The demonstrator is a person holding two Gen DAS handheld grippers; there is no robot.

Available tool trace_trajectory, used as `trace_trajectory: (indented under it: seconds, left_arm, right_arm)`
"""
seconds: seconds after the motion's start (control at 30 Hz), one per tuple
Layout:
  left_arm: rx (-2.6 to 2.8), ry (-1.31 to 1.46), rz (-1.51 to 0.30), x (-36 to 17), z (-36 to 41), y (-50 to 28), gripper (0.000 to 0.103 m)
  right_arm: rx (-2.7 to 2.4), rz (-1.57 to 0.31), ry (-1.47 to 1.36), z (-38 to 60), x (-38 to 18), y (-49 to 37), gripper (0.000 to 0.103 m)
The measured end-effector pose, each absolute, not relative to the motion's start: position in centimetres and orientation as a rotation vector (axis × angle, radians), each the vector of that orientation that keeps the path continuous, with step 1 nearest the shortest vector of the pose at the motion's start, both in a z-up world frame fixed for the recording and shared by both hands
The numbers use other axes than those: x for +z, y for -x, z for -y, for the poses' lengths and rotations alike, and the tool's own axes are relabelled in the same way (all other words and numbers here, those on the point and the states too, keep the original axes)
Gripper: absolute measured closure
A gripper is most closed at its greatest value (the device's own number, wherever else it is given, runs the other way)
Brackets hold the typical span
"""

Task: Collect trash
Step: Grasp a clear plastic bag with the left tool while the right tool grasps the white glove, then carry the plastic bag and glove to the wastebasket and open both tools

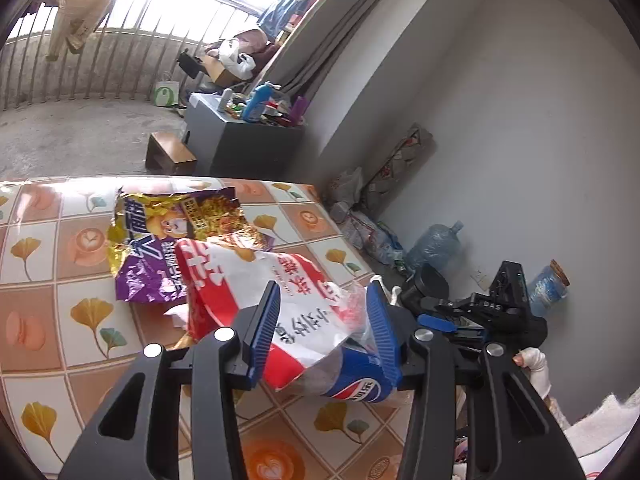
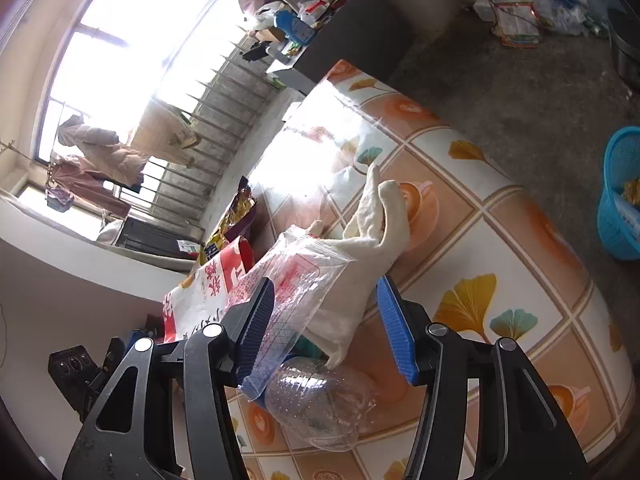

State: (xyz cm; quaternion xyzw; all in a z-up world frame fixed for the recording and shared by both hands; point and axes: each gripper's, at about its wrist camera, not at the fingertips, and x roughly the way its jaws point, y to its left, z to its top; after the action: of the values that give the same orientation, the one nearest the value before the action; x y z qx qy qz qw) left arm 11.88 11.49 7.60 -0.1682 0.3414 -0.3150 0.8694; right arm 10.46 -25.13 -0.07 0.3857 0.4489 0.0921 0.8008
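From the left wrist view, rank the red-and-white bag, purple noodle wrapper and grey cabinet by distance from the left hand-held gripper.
1. Red-and-white bag, between the left hand-held gripper fingers.
2. Purple noodle wrapper, behind it on the table.
3. Grey cabinet, across the floor.

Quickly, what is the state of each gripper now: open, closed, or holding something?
Left gripper: closed around the red-white bag and Pepsi bottle.
Right gripper: open; clear zip bag and white glove between its fingers.

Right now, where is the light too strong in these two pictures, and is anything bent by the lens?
Right wrist view: the bright window is blown out, and glare whitens the tiled tablecloth. Left wrist view: milder glare along the tablecloth's far edge; the fisheye lens curves the grey wall.
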Motion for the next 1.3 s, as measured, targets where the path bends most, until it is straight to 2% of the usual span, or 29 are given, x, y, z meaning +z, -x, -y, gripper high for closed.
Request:
trace_trajectory:
  seconds: [0.07, 0.23, 0.3, 0.43, 0.67, 0.77, 0.83, 0.9, 1.17, 1.3]
  left_arm:
    - [-0.717, 0.33, -0.73, 8.4, -9.5, -12.4, 0.059]
    - [-0.71, 0.12, -0.919, 7.5, -2.3, -16.1, 0.059]
    - [-0.747, 0.065, -1.001, 6.4, 0.4, -17.8, 0.052]
    - [-0.762, -0.097, -1.133, 3.9, 5.1, -20.4, 0.049]
    - [-0.762, -0.353, -1.196, 0.4, 9.5, -20.9, 0.049]
    - [-0.769, -0.352, -1.209, -0.1, 9.8, -20.9, 0.051]
    - [-0.758, -0.36, -1.203, -0.2, 9.8, -21.1, 0.059]
    - [-0.756, -0.359, -1.204, -0.1, 9.8, -21.1, 0.064]
    - [-0.783, -0.357, -1.128, 2.3, 9.5, -20.0, 0.078]
    - [-0.793, -0.321, -1.07, 4.8, 8.8, -19.4, 0.081]
  right_arm:
    - [0.185, -0.962, -0.858, 25.7, -0.5, -10.4, 0.054]
    - [0.154, -0.967, -0.911, 26.6, -1.6, -10.3, 0.054]
    - [0.143, -0.964, -0.924, 27.1, -1.9, -10.5, 0.054]
    - [0.114, -0.947, -0.944, 28.2, -2.5, -11.3, 0.054]
    - [0.112, -0.958, -0.983, 29.1, -4.1, -12.9, 0.054]
    - [0.123, -0.966, -0.967, 28.9, -4.4, -13.3, 0.065]
    - [0.135, -0.972, -0.971, 28.9, -4.7, -13.5, 0.086]
    - [0.146, -0.97, -0.975, 28.9, -4.6, -13.4, 0.098]
    - [0.203, -0.871, -0.896, 28.1, -1.2, -12.1, 0.102]
    - [0.219, -0.809, -0.864, 28.3, 0.7, -11.4, 0.102]
